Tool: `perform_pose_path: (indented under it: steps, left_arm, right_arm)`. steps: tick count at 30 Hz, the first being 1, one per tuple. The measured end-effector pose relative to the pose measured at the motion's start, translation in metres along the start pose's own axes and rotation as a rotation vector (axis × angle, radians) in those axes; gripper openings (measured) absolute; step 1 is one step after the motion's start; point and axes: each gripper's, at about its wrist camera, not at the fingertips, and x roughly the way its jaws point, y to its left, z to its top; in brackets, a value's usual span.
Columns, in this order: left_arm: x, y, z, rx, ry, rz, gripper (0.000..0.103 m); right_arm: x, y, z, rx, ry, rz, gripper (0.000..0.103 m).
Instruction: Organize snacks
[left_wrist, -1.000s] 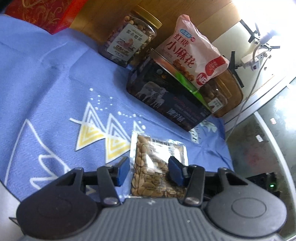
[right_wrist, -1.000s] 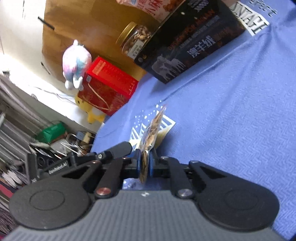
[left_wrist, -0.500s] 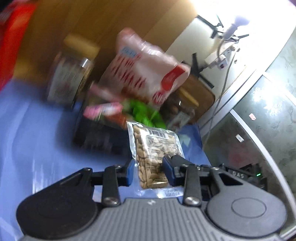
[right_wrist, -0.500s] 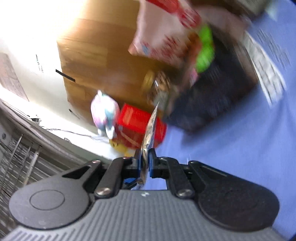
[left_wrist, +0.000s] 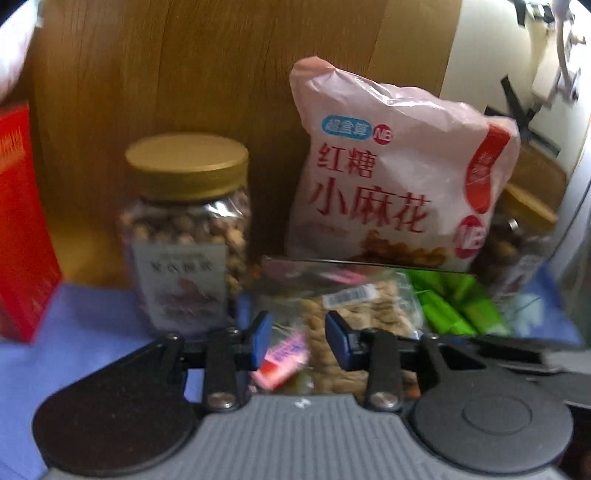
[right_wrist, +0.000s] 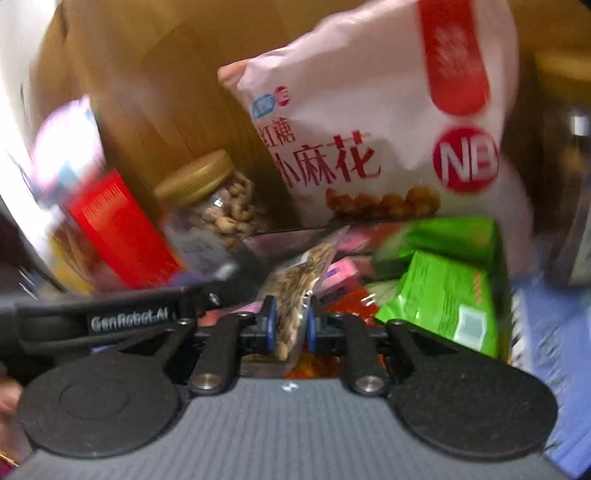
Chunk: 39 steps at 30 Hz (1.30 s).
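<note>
Now our right gripper (right_wrist: 290, 325) pinches the nut packet (right_wrist: 299, 288) over the snack box (right_wrist: 288, 236); our left gripper (left_wrist: 297, 338) stands open. Packet seems light, soft, slippery; we hold its edge.

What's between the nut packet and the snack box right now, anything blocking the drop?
Nothing visible blocks it. The right gripper holds the nut packet edge-up over the open snack box, above the pink packets and beside the green packs. The left gripper is open alongside it.
</note>
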Motion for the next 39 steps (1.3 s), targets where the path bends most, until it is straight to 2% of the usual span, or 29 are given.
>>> perform_pose_path:
  steps: [1,2,3,9,13,19,23,29,33,39]
  left_arm:
    - [-0.002,0.002,-0.001,-0.015,0.002,-0.014,0.036]
    - [-0.006,0.004,-0.003,-0.034,-0.001,-0.034,0.037]
    - [-0.011,0.005,-0.005,-0.038,-0.007,-0.041,0.037]
    - [-0.059,-0.008,-0.028,-0.012,-0.059,-0.028,0.038]
    - [-0.090,-0.022,-0.056,0.011,-0.071,-0.050,0.043]
    - [-0.122,-0.049,-0.110,0.083,-0.033,-0.020,0.043]
    - [-0.129,-0.062,-0.133,0.118,-0.001,0.006,0.043]
    - [-0.139,-0.072,-0.153,0.142,0.007,0.048,0.049]
    - [-0.145,-0.072,-0.165,0.134,0.019,0.059,0.051]
    - [-0.148,-0.070,-0.174,0.126,0.031,0.085,0.054]
  right_arm:
    - [-0.004,-0.003,-0.002,0.010,-0.010,-0.010,0.033]
    - [-0.011,-0.007,-0.005,0.027,-0.033,-0.021,0.043]
    - [-0.018,-0.011,-0.007,0.039,-0.061,-0.037,0.047]
    - [-0.078,-0.019,-0.030,0.139,-0.211,-0.061,0.048]
    - [-0.118,-0.012,-0.069,0.176,-0.256,-0.071,0.050]
    - [-0.150,-0.005,-0.128,0.228,-0.208,-0.088,0.050]
    - [-0.163,-0.001,-0.154,0.249,-0.174,-0.077,0.050]
    - [-0.179,0.014,-0.166,0.225,-0.179,-0.047,0.050]
    - [-0.188,0.022,-0.173,0.202,-0.193,-0.044,0.056]
    - [-0.191,0.032,-0.179,0.179,-0.194,-0.049,0.056]
